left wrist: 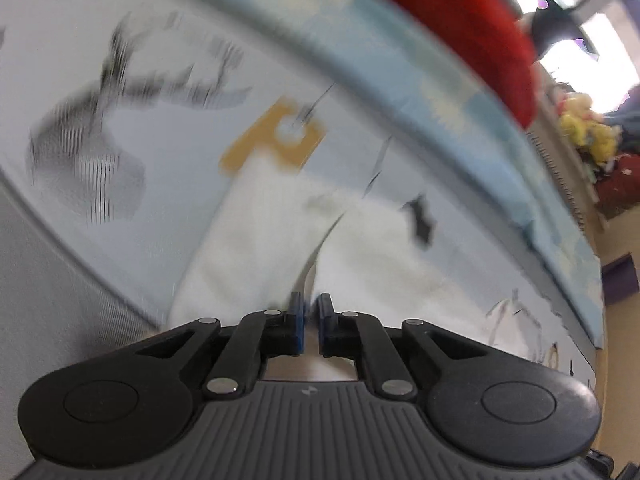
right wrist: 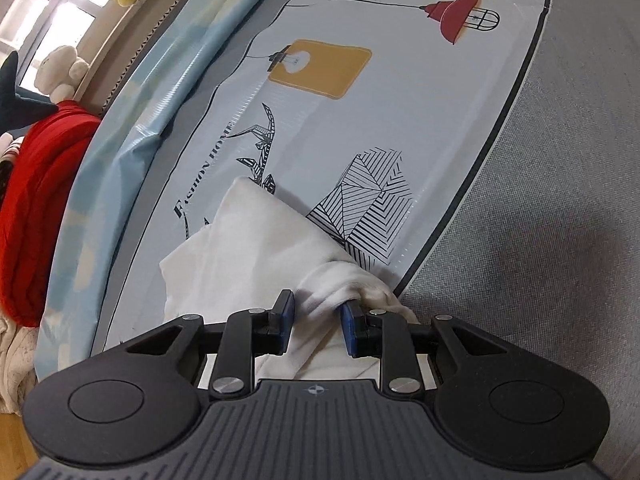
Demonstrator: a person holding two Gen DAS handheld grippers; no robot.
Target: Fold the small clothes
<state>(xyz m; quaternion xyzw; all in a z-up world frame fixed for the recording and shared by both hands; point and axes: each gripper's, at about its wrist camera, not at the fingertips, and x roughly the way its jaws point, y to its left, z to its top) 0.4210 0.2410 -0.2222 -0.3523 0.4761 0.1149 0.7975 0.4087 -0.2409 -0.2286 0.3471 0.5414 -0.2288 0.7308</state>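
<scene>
A small white garment [left wrist: 272, 232] lies on a printed pale mat [left wrist: 168, 184]; the left wrist view is motion-blurred. My left gripper [left wrist: 311, 312] is shut on a thin edge of the white garment. In the right wrist view the same white garment [right wrist: 256, 248] lies bunched on the mat [right wrist: 420, 120]. My right gripper [right wrist: 317, 308] has its jaws partly apart with a thick bunch of the white cloth between the blue pads [right wrist: 285, 308], pinched at the mat's near edge.
A red cloth pile [right wrist: 44, 184] and a cream knit [right wrist: 16, 360] lie at the left beyond a blue-patterned band [right wrist: 120, 152]. Plush toys [right wrist: 60, 68] sit by the window. Grey fabric surface [right wrist: 560, 220] lies to the right of the mat.
</scene>
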